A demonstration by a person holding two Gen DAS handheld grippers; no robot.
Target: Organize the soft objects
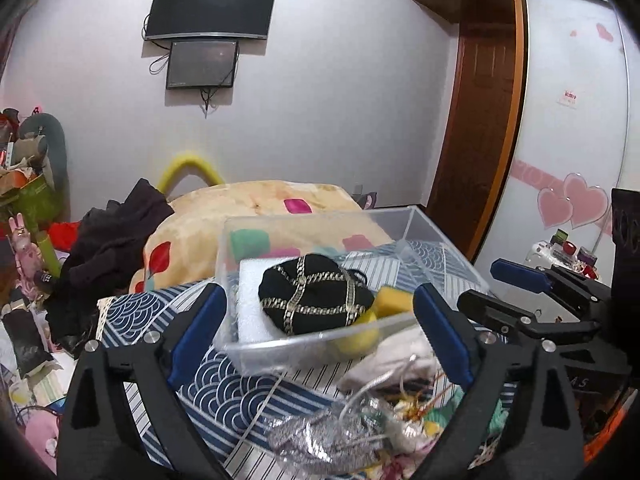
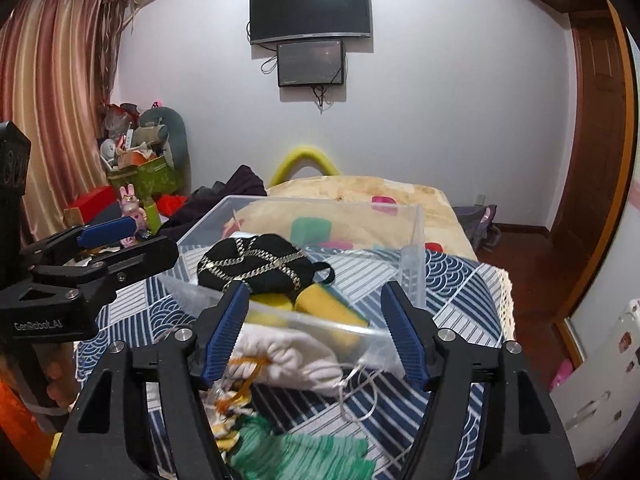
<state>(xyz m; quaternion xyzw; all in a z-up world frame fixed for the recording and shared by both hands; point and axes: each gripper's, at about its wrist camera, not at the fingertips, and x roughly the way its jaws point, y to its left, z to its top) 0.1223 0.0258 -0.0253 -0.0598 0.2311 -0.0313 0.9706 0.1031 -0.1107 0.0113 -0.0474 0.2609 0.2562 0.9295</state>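
A clear plastic bin (image 1: 434, 240) (image 2: 416, 240) stands on a blue patterned cloth. In it lie a black pouch with gold chain trim (image 1: 312, 294) (image 2: 256, 266), a yellow sponge (image 1: 394, 300) (image 2: 324, 306) and a white foam block (image 1: 250, 300). In front of the bin lie a white drawstring bag (image 1: 404, 354) (image 2: 288, 356), a silver bag (image 1: 320, 436) and a green knit piece (image 2: 304, 452). My left gripper (image 1: 320, 334) is open and empty before the bin. My right gripper (image 2: 314, 330) is open and empty above the white bag.
A bed with a beige blanket (image 1: 256, 208) and dark clothes (image 1: 116, 240) lies behind the bin. Clutter and a green box (image 2: 148, 176) stand at the left wall. A wardrobe (image 1: 572, 120) and a door (image 2: 596, 140) are at the right.
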